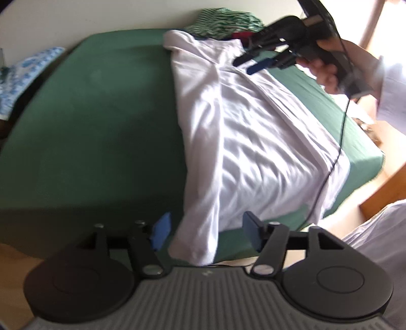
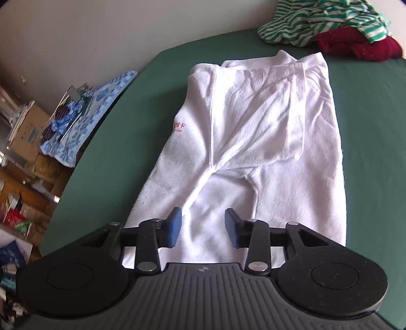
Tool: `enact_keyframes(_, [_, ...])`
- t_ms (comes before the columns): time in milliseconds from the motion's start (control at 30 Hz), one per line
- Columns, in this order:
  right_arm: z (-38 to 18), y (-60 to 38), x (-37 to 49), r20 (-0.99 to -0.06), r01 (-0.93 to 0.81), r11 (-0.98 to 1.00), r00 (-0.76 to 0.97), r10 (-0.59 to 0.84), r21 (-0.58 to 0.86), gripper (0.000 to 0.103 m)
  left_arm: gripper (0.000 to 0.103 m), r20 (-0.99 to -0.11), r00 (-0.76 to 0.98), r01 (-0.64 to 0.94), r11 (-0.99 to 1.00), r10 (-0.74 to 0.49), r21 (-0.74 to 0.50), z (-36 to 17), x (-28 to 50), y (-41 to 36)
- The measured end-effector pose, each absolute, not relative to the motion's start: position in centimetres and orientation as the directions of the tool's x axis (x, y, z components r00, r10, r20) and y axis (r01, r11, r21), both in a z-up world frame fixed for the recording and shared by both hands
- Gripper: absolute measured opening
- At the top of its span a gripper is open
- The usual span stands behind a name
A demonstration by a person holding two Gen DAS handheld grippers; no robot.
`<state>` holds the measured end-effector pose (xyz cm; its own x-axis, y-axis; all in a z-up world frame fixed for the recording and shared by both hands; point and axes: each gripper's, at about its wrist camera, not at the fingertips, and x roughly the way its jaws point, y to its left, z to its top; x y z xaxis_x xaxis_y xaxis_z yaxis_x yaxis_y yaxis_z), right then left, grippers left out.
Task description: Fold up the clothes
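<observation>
- Jaws of left gripper (image 1: 206, 234) spread, white shirt (image 1: 253, 142) hem hanging loose between the blue pads, unpinched.
- Jaws of right gripper (image 2: 203, 227) parted over the shirt, gripping nothing.
- Shirt folded lengthwise on green bed sheet (image 1: 101, 114).
- Striped green garment (image 2: 322, 20) and dark red garment (image 2: 360, 45) heaped beyond the collar.
- Small red print (image 2: 178, 126) on shirt front, illegible.

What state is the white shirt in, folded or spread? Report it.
Partly folded: the white shirt lies on the green bed with both sleeves turned in over its body, still full length.
</observation>
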<state>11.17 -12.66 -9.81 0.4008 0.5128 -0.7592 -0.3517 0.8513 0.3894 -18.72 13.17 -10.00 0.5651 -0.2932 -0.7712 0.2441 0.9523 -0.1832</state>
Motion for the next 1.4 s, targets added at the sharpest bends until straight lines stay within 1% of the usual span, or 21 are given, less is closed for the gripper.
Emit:
enact_keyframes(100, [-10.3,-12.1,10.4,-0.771,-0.316,0.87,0.412,0.486,0.379,0.043,0.067,-0.771,0.545,0.274,0.939,-0.329,-0.207,-11.3,-19.2,13.8])
enact_keyframes(200, [-10.2,-11.6,9.6,-0.773,-0.3,0.878,0.424,0.472,0.372,0.043,0.063,-0.75,0.55,0.282,0.927,-0.367,-0.247,-11.6,-19.4,14.4])
enact_keyframes(233, [-10.2,-11.5,9.5,-0.773,-0.305,0.881,0.43,0.467,0.362,0.043,0.058,-0.745,0.554,0.28,0.926,-0.372,-0.255,-11.6,-19.5,14.5])
enact_keyframes(267, [-10.1,-11.3,9.4,-0.776,-0.307,0.886,0.437,0.456,0.347,0.043,0.049,-0.739,0.558,0.279,0.924,-0.378,-0.262,-11.6,-19.5,14.6])
enact_keyframes(300, [-10.2,-11.2,9.5,-0.775,-0.304,0.888,0.442,0.452,0.344,0.043,0.043,-0.733,0.561,0.277,0.922,-0.384,-0.27,-11.6,-19.6,14.7])
enact_keyframes(367, [-10.2,-11.0,9.9,-0.773,-0.292,0.89,0.446,0.45,0.35,0.043,0.016,-0.726,0.567,0.264,0.921,-0.389,-0.287,-11.6,-19.8,14.9])
enact_keyframes(433, [-10.3,-11.0,10.4,-0.773,-0.276,0.889,0.442,0.455,0.365,0.043,0.001,-0.725,0.576,0.238,0.926,-0.378,-0.294,-11.6,-20.1,14.9])
enact_keyframes(600, [-11.1,-11.4,11.7,-0.773,-0.248,0.885,0.43,0.466,0.394,0.043,0.0,-0.717,0.635,0.172,0.957,-0.288,-0.232,-10.4,-22.1,13.5])
enact_keyframes(767, [-12.0,-12.8,13.5,-0.771,-0.185,0.864,0.392,0.502,0.469,0.043,0.0,-0.68,0.67,0.128,0.948,-0.299,-0.29,-7.9,-23.7,10.8])
enact_keyframes(867, [-12.4,-13.0,14.5,-0.742,-0.169,0.828,0.375,0.556,0.535,0.044,0.0,-0.677,0.676,0.099,0.946,-0.292,-0.309,-7.2,-24.1,8.9])
enact_keyframes(933, [-12.8,-13.1,15.2,-0.72,-0.158,0.801,0.364,0.59,0.577,0.043,0.0,-0.69,0.674,0.08,0.955,-0.262,-0.284,-7.2,-24.2,7.5])
enact_keyframes(1000, [-13.0,-12.3,15.8,-0.713,-0.173,0.797,0.366,0.598,0.579,0.043,0.0,-0.705,0.669,0.055,0.962,-0.234,-0.267,-7.4,-24.4,6.3])
enact_keyframes(1033, [-13.2,-11.9,16.1,-0.71,-0.18,0.794,0.367,0.601,0.58,0.039,0.0,-0.71,0.669,0.042,0.964,-0.222,-0.263,-7.4,-24.4,5.7])
enact_keyframes(1100, [-13.5,-11.4,16.6,-0.693,-0.185,0.776,0.361,0.624,0.603,0.026,0.0,-0.713,0.672,0.021,0.967,-0.201,-0.253,-7.3,-24.5,4.8])
enact_keyframes(1133, [-13.6,-11.3,16.9,-0.696,-0.188,0.778,0.357,0.623,0.6,0.018,0.0,-0.712,0.675,0.017,0.968,-0.195,-0.249,-7.2,-24.5,4.3])
enact_keyframes(1167, [-13.7,-11.1,17.1,-0.698,-0.19,0.779,0.354,0.622,0.598,0.006,0.0,-0.708,0.68,0.015,0.969,-0.19,-0.246,-7.1,-24.6,3.8])
enact_keyframes(1200, [-13.5,-11.2,17.2,-0.692,-0.203,0.775,0.357,0.628,0.598,0.004,0.0,-0.706,0.683,0.014,0.97,-0.187,-0.243,-7.0,-24.5,3.3])
enact_keyframes(1367, [-10.4,-12.1,16.3,-0.634,-0.325,0.761,0.423,0.648,0.561,0.004,0.0,-0.684,0.695,0.052,0.964,-0.221,-0.259,-6.3,-24.3,0.9])
enact_keyframes(1400, [-10.3,-12.1,16.4,-0.636,-0.34,0.762,0.42,0.648,0.551,0.004,0.0,-0.686,0.69,0.059,0.963,-0.229,-0.263,-6.5,-24.2,0.4])
